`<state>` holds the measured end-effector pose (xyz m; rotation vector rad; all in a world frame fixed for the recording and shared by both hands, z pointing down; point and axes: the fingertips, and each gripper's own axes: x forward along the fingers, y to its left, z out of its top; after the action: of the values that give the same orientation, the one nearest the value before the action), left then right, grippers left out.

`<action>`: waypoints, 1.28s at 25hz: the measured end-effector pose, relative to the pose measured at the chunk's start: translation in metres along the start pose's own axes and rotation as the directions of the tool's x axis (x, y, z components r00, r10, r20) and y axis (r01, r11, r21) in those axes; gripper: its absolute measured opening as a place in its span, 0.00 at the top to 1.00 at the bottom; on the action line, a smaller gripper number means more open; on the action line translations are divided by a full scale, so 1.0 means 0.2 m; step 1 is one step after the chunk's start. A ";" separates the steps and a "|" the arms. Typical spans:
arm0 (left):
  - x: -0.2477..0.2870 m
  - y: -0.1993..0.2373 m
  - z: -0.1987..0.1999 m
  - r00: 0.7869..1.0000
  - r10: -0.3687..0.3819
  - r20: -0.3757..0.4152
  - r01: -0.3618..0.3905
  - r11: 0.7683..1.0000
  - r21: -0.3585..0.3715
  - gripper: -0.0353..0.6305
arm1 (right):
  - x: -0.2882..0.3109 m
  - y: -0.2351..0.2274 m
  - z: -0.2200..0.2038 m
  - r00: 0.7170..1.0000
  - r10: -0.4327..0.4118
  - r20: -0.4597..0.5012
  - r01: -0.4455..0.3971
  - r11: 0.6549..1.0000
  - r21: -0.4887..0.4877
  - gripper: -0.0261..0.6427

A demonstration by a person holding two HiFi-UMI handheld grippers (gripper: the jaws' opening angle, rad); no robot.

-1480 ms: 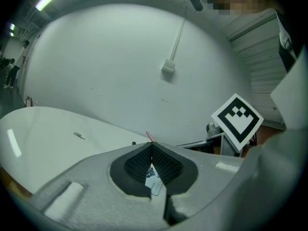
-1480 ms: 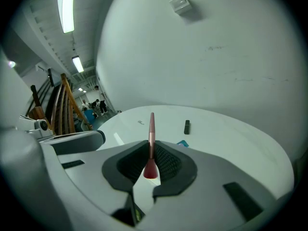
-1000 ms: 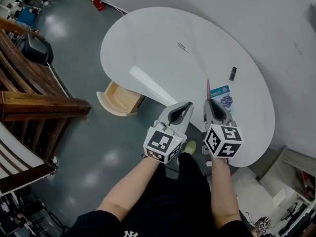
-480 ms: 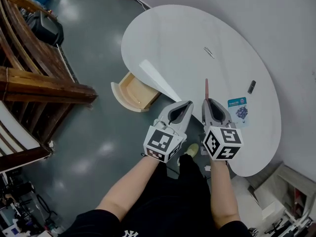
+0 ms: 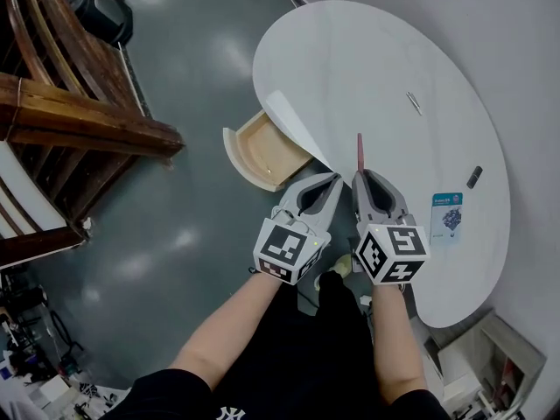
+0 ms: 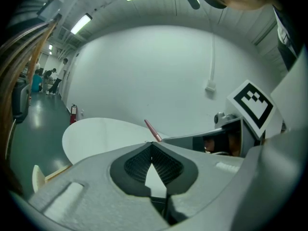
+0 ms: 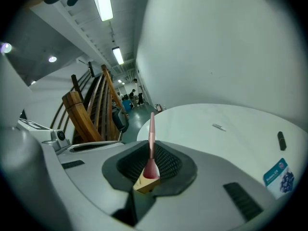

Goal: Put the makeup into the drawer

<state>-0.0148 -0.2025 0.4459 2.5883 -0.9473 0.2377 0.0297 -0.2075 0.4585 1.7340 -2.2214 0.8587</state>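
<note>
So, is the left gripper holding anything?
No, the left gripper has jaws shut on nothing; the pink makeup brush is in the right gripper.

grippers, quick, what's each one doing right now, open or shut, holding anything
left gripper: shut, nothing between the jaws
right gripper: shut on the pink makeup brush

White table point(image 5: 367, 68) (rounded) bears a thin silvery piece point(image 5: 414, 103), a small black piece point(image 5: 474, 177), a blue packet point(image 5: 446, 217).
</note>
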 end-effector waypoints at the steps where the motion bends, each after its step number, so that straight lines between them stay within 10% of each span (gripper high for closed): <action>1: -0.02 0.04 0.00 1.000 0.013 0.001 -0.013 1.000 -0.004 0.93 | 0.03 0.04 -0.01 1.000 0.014 -0.005 -0.014 1.000 -0.005 0.88; 32: -0.27 1.03 -0.41 0.967 0.254 -0.027 -0.256 0.960 -0.118 0.93 | 0.89 0.61 -0.53 0.954 0.239 -0.180 -0.259 0.961 -0.097 0.88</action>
<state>-0.1915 -0.2827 0.5643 2.3503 -1.2519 0.2551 -0.1580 -0.2776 0.5929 1.2964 -2.3561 0.8664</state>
